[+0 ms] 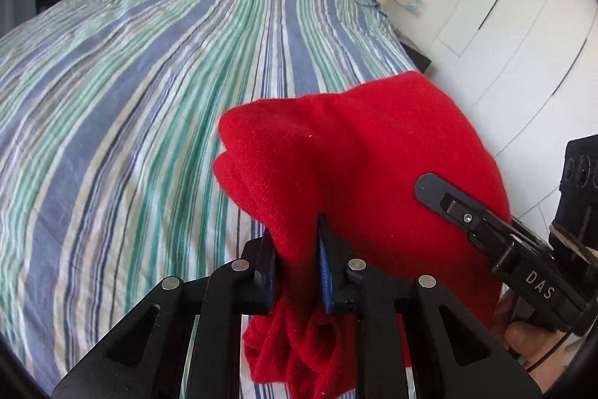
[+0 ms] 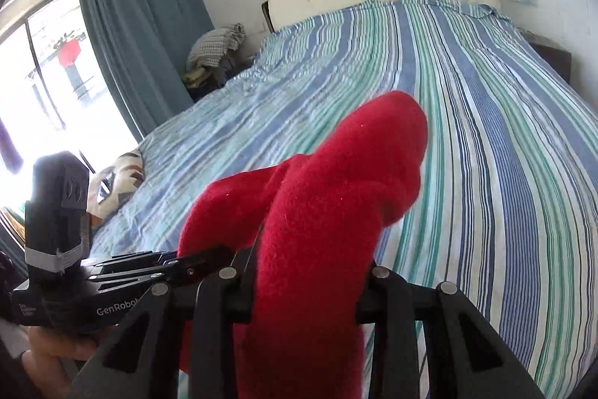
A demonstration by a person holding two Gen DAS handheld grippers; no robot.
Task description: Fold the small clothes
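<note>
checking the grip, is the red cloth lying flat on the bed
No, the red cloth is bunched up above the striped bed, pinched in the left tongs and the right tongs.

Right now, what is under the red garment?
Under the red garment lies the striped bedsheet. Both grippers, left and right, hold it up; the sheet directly beneath is covered.

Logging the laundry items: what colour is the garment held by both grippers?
Solid red garment, clearest in the left wrist view.
</note>
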